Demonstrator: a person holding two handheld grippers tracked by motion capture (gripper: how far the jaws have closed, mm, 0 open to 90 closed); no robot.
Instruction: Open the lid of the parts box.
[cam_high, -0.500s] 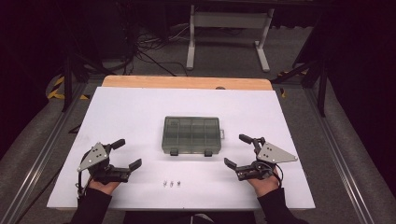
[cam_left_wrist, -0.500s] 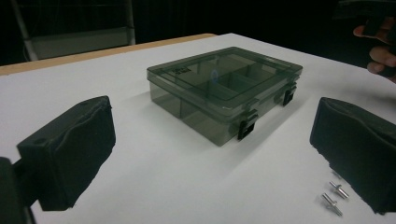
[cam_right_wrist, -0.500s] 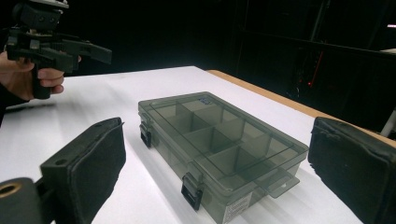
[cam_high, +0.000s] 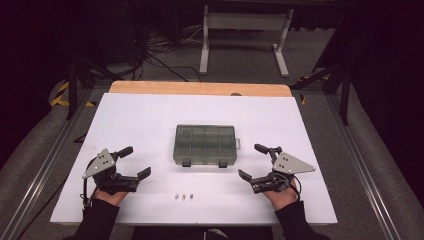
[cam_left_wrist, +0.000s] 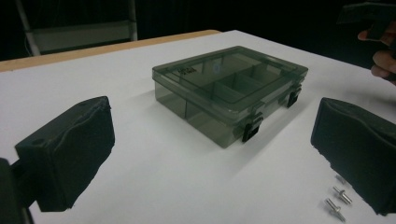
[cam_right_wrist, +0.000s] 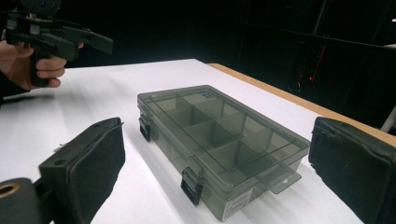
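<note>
High view first: a person's two forearms come in from the near edge of the white desk (cam_high: 150, 120), one hand at each side, each wrapped round the handle of a gripper. The left gripper (cam_high: 134, 161) sits low over the desk at the near left, its jaws spread wide with nothing between them, pointing inward and a little away from the person. The right gripper (cam_high: 254, 161) mirrors it at the near right, jaws likewise spread and empty, a grey three-cornered plate on top tilted outward. Both hands rest close to the surface, knuckles up, wrists roughly level.

Between the two grippers, a bit farther from the person, lies a smoky transparent compartment box (cam_high: 205, 144), flat on the desk, lid closed, two dark latches on its near side. Neither gripper touches it; each is well apart from it.

Three small metal pins (cam_high: 183, 197) lie in a short row near the front edge, between the hands. In the left gripper view they lie just beside the right-hand jaw.
</note>
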